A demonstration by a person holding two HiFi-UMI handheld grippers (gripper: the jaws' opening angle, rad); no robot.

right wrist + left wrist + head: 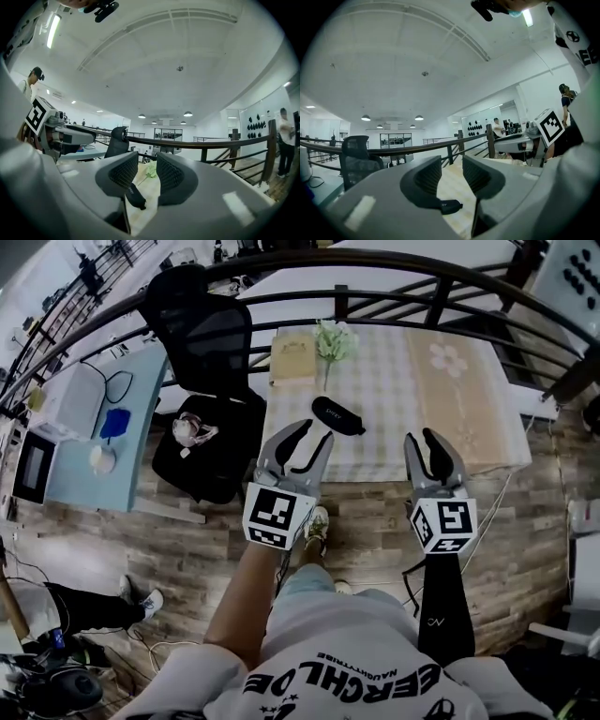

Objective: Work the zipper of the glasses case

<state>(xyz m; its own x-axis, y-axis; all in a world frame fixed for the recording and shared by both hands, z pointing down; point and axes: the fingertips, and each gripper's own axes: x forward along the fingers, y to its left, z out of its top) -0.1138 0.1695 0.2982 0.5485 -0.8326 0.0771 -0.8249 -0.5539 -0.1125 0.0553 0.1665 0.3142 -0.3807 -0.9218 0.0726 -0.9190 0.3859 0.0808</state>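
On the near-left part of the table covered with a pale checked cloth [394, 381] lies the black oval zip-up glasses case [337, 415], flat on the cloth and slanted, with nothing touching it. Farther back on the same cloth are a beige book [293, 354] and a bunch of pale green flowers [335, 338], both well apart from the case.

The left gripper [314, 437] hovers just short of the table's near edge, its tips pointing toward the case and near it but not on it. In the left gripper view its jaws stand apart with only bare cloth showing through the gap, and the case [449, 206] sits low, beyond the left jaw. The right gripper [424, 437] is held farther right, over the near edge, well apart from the case. Its jaws are also apart and hold nothing; the case [136, 197] shows low in the gap, farther off on the cloth.

As a judgement, the task has not begun: neither gripper has taken the case or its zipper pull. The pull is too small to make out, so whether the zipper is open or shut cannot be told. Everything is left: steadying the case with one gripper, catching the pull with the other, and running it along the track
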